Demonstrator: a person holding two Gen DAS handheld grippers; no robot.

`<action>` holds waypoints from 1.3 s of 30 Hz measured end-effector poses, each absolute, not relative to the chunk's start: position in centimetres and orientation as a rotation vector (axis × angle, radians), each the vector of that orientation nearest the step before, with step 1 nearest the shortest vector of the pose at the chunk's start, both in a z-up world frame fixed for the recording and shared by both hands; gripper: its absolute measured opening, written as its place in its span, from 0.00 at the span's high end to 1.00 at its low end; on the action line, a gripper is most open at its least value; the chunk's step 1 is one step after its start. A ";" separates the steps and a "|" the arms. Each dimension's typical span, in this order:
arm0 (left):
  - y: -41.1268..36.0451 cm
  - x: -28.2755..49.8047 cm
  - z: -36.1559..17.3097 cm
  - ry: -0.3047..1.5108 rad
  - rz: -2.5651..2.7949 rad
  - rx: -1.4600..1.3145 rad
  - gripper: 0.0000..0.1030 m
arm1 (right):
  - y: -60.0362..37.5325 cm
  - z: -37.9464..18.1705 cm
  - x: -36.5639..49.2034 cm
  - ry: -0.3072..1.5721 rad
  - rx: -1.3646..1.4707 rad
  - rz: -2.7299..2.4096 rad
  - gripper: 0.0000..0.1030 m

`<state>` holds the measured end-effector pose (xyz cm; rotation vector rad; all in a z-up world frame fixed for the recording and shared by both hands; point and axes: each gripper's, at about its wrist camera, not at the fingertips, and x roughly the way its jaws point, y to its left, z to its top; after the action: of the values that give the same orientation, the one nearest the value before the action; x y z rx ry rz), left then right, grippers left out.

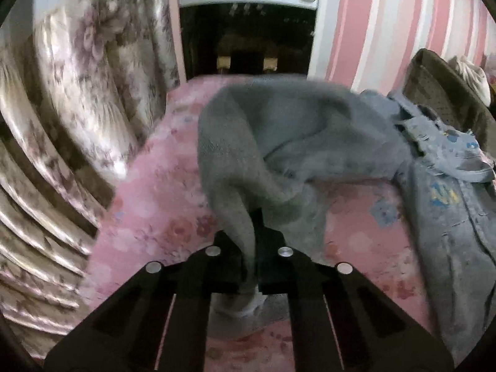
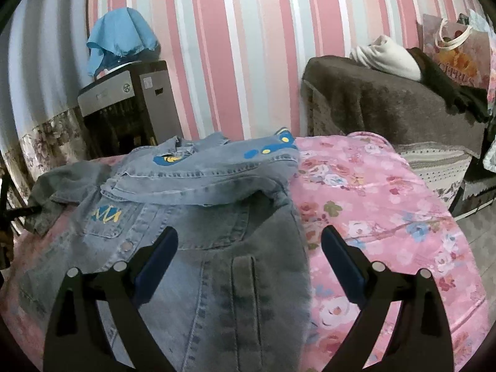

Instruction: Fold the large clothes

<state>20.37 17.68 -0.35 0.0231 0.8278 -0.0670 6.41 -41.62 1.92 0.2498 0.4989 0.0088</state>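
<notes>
A faded denim jacket (image 2: 198, 210) with blue and yellow patches lies on a pink floral bedspread (image 2: 372, 217). My left gripper (image 1: 255, 248) is shut on the jacket's grey-blue sleeve (image 1: 279, 142) and holds it lifted above the bed; the cloth runs down between the closed jaws. The jacket body shows at the right in the left wrist view (image 1: 449, 204). My right gripper (image 2: 249, 241) is open and empty, hovering over the jacket's right edge, one finger over the denim and one over the bedspread.
A floral curtain (image 1: 77, 117) hangs at the left. A grey appliance (image 2: 124, 105) with a blue cloth (image 2: 121, 37) on top stands by the striped wall. A brown sofa (image 2: 387, 108) with white and dark clothes and a bag stands at the right.
</notes>
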 end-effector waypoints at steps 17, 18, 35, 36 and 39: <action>-8.0 20.4 12.2 0.699 -0.396 0.233 0.96 | -46.5 4.9 8.2 0.394 0.293 0.095 0.09; -10.5 21.2 12.5 0.706 -0.429 0.238 0.96 | -47.0 5.1 8.2 0.389 0.295 0.089 0.09; -23.3 26.6 13.6 0.755 -0.597 0.194 0.03 | -49.2 6.6 10.4 0.480 0.292 0.109 0.02; -20.3 25.9 12.9 0.755 -0.551 0.200 0.03 | -48.6 6.3 10.0 0.496 0.273 0.135 0.02; -12.6 21.9 10.5 0.727 -0.418 0.272 0.03 | -47.6 3.9 6.6 0.566 0.254 0.189 0.02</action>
<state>21.86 -12.56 10.48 0.2718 0.7267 -0.4182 6.62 -47.64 3.93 0.2541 0.5655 0.1890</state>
